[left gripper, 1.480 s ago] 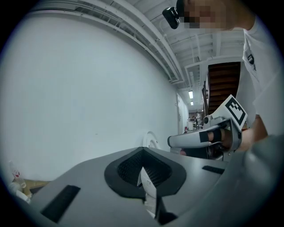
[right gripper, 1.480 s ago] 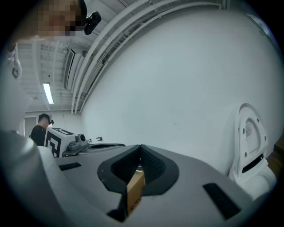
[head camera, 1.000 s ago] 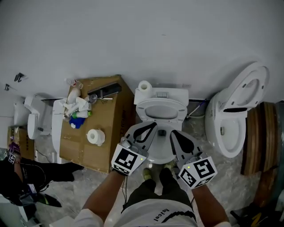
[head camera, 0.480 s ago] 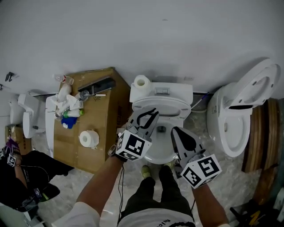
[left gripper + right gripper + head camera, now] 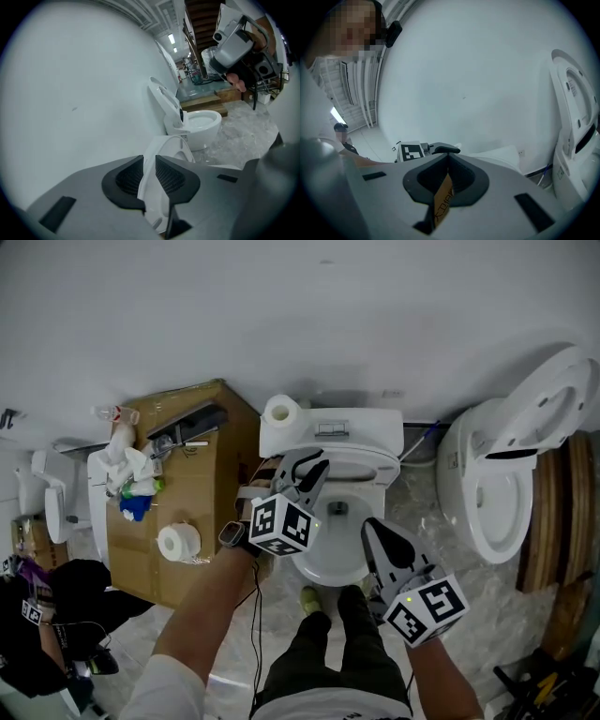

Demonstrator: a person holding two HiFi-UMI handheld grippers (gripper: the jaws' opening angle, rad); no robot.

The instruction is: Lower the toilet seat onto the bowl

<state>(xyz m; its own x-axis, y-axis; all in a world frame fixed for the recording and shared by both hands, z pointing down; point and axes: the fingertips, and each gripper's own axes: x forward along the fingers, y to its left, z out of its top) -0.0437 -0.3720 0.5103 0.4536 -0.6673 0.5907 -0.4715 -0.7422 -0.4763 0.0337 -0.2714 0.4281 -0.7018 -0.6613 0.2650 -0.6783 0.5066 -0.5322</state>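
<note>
The toilet bowl (image 5: 323, 563) lies open below both pairs of fingers, its tank (image 5: 337, 432) beyond them against the wall. A second toilet (image 5: 487, 493) stands well off to the right fingers' far side, and a cardboard box (image 5: 202, 474) sits just outside the left fingers. The toilet seat (image 5: 164, 145) is raised, tilted up off the bowl, its edge pinched between the fingers of the left gripper (image 5: 149, 161). The right gripper (image 5: 377, 531) hovers over the bowl's near rim, its fingers (image 5: 459, 176) pressed together at the tips and empty. A paper roll (image 5: 279, 412) stands on the tank, just beyond the left fingers.
</note>
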